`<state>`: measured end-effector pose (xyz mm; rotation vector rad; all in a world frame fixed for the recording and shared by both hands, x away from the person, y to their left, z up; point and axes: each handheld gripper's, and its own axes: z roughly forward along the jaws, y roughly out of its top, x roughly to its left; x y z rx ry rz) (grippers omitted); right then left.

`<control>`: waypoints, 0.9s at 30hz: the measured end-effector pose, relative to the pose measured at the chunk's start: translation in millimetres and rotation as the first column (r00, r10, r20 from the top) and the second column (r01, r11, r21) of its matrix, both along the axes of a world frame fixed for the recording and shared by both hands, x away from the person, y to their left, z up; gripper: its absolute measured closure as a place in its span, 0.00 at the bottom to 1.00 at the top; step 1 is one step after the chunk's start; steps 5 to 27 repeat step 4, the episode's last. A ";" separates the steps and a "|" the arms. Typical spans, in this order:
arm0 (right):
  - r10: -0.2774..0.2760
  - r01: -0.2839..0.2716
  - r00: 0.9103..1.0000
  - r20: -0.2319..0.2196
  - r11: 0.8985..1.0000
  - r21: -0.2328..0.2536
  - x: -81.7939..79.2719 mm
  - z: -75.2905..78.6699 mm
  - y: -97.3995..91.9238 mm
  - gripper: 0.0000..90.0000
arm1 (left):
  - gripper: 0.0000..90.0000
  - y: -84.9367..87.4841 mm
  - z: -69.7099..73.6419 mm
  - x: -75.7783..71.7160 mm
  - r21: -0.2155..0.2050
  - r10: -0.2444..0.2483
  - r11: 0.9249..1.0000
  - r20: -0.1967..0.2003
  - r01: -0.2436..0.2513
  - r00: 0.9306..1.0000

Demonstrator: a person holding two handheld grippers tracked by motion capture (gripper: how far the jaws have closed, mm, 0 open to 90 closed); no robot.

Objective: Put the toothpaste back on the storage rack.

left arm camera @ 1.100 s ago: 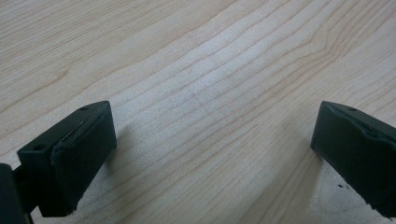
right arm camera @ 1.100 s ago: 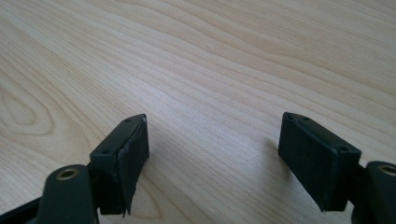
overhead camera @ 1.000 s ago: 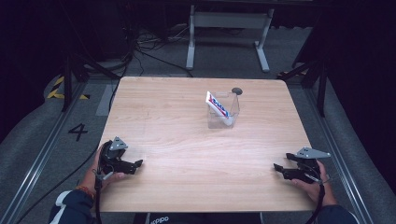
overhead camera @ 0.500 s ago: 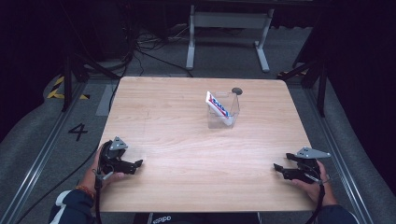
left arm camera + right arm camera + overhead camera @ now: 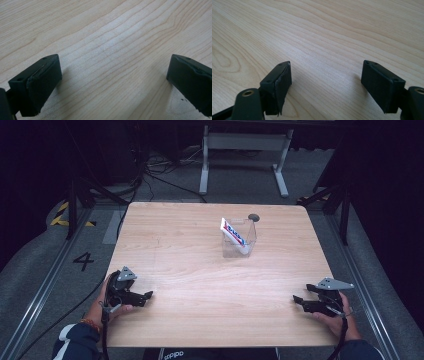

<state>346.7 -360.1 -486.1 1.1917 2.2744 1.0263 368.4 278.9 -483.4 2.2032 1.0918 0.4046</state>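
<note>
Toothpaste tube (image 5: 234, 234): white with red and blue print, leaning tilted inside clear plastic container (image 5: 241, 240); located well ahead of both hand-held grippers, on far half of counter (image 5: 200, 270), nearer right one's side than left's. Small dark round object (image 5: 253, 217) just beyond container, kind not discernible.

Left hand-held gripper (image 5: 145, 296): resting on near left edge of counter, held in left hand (image 5: 107, 302), jaws spread wide with bare wood grain between them; released, grasping nothing. Left fingertip pad (image 5: 41, 86) worn at edge.

Right hand-held gripper (image 5: 299, 302): resting on near right edge of counter, held in right hand (image 5: 336, 317), grey three-cornered plate on top; jaws likewise parted over bare wood, released. Right fingertip pad (image 5: 380, 85) close above counter surface.

Floor to left of counter: painted numeral "4" (image 5: 83, 261).
</note>
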 end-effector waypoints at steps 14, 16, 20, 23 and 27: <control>0.000 0.000 1.000 0.000 1.000 0.000 0.0 0.0 0.0 0.27 | 0.00 0.0 0.0 0.0 0.001 0.000 1.000 0.000 0.000 1.000; 0.000 0.000 1.000 0.000 1.000 0.000 0.0 0.0 0.0 0.27 | 0.00 0.0 0.0 0.0 0.001 0.000 1.000 0.000 0.000 1.000; 0.000 0.000 1.000 0.000 1.000 0.000 0.0 0.0 0.0 0.27 | 0.00 0.0 0.0 0.0 0.001 0.000 1.000 0.000 0.000 1.000; 0.000 0.000 1.000 0.000 1.000 0.000 0.0 0.0 0.0 0.27 | 0.00 0.0 0.0 0.0 0.001 0.000 1.000 0.000 0.000 1.000; 0.000 0.000 1.000 0.000 1.000 0.000 0.0 0.0 0.0 0.27 | 0.00 0.0 0.0 0.0 0.001 0.000 1.000 0.000 0.000 1.000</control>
